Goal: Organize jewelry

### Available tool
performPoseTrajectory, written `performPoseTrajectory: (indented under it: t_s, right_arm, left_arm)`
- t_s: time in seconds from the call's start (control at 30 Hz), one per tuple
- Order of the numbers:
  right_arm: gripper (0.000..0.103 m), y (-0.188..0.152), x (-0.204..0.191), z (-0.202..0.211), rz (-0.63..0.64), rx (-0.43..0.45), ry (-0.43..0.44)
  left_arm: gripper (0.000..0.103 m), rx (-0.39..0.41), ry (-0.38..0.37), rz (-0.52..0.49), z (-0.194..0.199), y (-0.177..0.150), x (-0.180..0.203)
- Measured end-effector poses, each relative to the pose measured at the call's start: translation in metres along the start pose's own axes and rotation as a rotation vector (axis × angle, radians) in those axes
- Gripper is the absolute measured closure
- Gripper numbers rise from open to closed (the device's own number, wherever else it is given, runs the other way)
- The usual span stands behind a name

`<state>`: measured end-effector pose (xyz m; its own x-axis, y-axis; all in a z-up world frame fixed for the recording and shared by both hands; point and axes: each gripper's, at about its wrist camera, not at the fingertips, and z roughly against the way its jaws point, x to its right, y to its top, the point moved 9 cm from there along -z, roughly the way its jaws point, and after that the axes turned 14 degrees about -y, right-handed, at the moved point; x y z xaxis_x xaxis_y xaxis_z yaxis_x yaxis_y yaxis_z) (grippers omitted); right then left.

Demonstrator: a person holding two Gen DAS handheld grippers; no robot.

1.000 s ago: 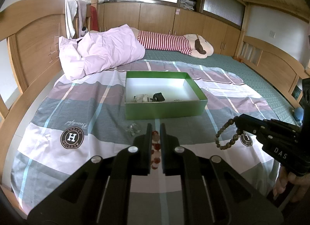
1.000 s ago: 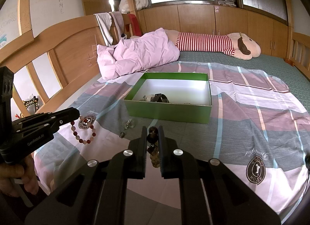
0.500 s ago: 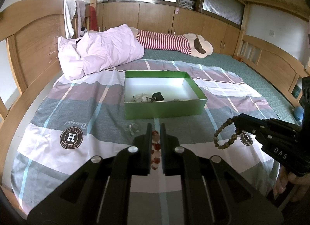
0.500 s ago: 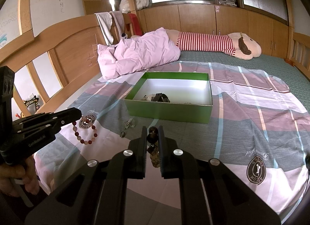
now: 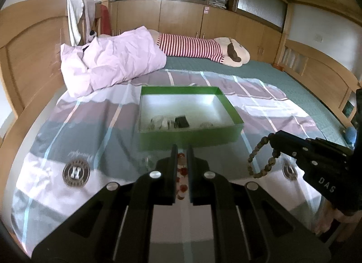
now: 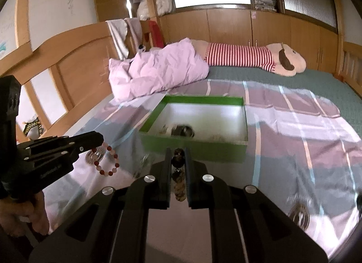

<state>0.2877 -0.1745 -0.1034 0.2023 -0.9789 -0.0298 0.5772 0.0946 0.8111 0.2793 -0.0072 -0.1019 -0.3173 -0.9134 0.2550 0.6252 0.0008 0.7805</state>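
- We have the left gripper [image 5: 181,150] clamped on a red and pale bead bracelet [image 6: 106,161]; the loop hangs free below the fingertips, over the bedsheet [image 5: 101,131]
- Left wrist view: red beads show in the narrow gap between our left fingers [image 5: 173,161], jaws nearly together
- We have the right gripper [image 6: 177,151] clamped on a brown bead bracelet [image 5: 260,159]; it dangles from the tip, clear of the sheet
- Right wrist view: dark brown beads sit between our right fingers [image 6: 167,163], jaws nearly together
- Green box [image 5: 190,137] sits open on the bed, just ahead of both grippers, white inside
- Box already holds several small pieces along its near wall: a dark item [image 5: 182,121] and some pale ones beside it; too blurred for us to tell what they are
- A small clear or silvery piece [image 6: 144,161] lies on the sheet just in front of the box, between the two grippers; we cannot tell what it is
- Neither bracelet is over the box; both hang short of its near wall
- Pink duvet [image 6: 158,70] is bunched behind the box to the left, striped plush toy [image 6: 248,57] lies along the far side of the bed
- A hand [image 6: 25,215] shows under the left gripper's handle at the lower left of the right wrist view
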Motion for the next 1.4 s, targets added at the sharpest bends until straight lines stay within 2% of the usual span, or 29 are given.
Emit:
performPoseTrajectory:
  t_s: [0.1,0.23,0.43,0.47,0.5,0.53,0.57,0.6,0.67,0.73,0.83,0.93,1.0,1.07,1.13,1.2,1.23,1.33,1.4]
  right_arm:
    - [0.092,0.020,0.010,-0.023,-0.056,0.008,-0.001]
    - [0.092,0.047,0.020,-0.066,-0.099,-0.003,-0.005]
    - [0.091,0.082,0.031,-0.131,-0.132,0.002,-0.026]
    - [0.074,0.085,0.034,-0.141,-0.142,-0.005,-0.025]
    - [0.041,0.088,0.037,-0.153,-0.157,-0.021,-0.017]
    - [0.030,0.089,0.039,-0.157,-0.164,-0.026,-0.020]
    - [0.024,0.093,0.045,-0.156,-0.182,0.003,-0.041]
    - [0.024,0.097,0.048,-0.149,-0.181,0.038,-0.046]
    - [0.024,0.104,0.054,-0.140,-0.177,0.063,-0.067]
    - [0.024,0.112,0.063,-0.126,-0.212,0.078,-0.073]
    - [0.024,0.126,0.069,-0.089,-0.253,0.144,-0.062]
    - [0.023,0.121,0.068,-0.044,-0.272,0.209,-0.035]
    - [0.023,0.108,0.064,-0.023,-0.247,0.219,-0.037]
    - [0.023,0.089,0.054,-0.004,-0.186,0.209,-0.063]
    - [0.023,0.074,0.047,0.011,-0.143,0.202,-0.072]
    - [0.022,0.052,0.037,0.025,-0.087,0.180,-0.096]
    - [0.020,0.040,0.034,0.031,-0.060,0.164,-0.110]
    - [0.018,0.003,0.026,0.041,0.003,0.107,-0.133]
    - [0.018,-0.018,0.021,0.045,0.019,0.067,-0.128]
  left_arm:
    - [0.095,0.007,-0.039,0.018,-0.021,0.027,-0.005]
    - [0.095,0.016,-0.024,0.022,-0.057,0.065,-0.019]
    - [0.095,-0.026,0.035,0.035,-0.134,0.109,-0.056]
    - [0.095,-0.022,0.038,0.043,-0.145,0.116,-0.062]
    - [0.090,-0.013,0.032,0.047,-0.152,0.120,-0.066]
    - [0.081,0.000,0.012,0.045,-0.159,0.125,-0.068]
    - [0.040,0.003,0.002,0.040,-0.163,0.126,-0.068]
    - [0.010,0.018,0.008,0.025,-0.163,0.127,-0.071]
    - [0.009,0.048,0.041,-0.024,-0.156,0.131,-0.073]
    - [0.009,0.044,0.054,-0.056,-0.145,0.137,-0.074]
    - [0.008,0.120,0.079,-0.020,-0.102,0.153,-0.082]
    - [0.008,0.174,0.076,0.022,-0.049,0.158,-0.082]
    - [0.007,0.202,0.076,0.027,-0.019,0.148,-0.078]
    - [0.005,0.213,0.071,0.037,0.007,0.123,-0.074]
    - [0.005,0.186,0.069,0.026,0.025,0.079,-0.068]
    - [0.005,0.154,0.116,0.023,0.035,0.041,-0.067]
    - [0.005,0.112,0.155,0.052,0.040,0.018,-0.069]
    - [0.005,0.082,0.081,0.101,0.054,-0.011,-0.057]
    - [0.005,0.071,0.088,0.064,0.062,-0.022,-0.048]
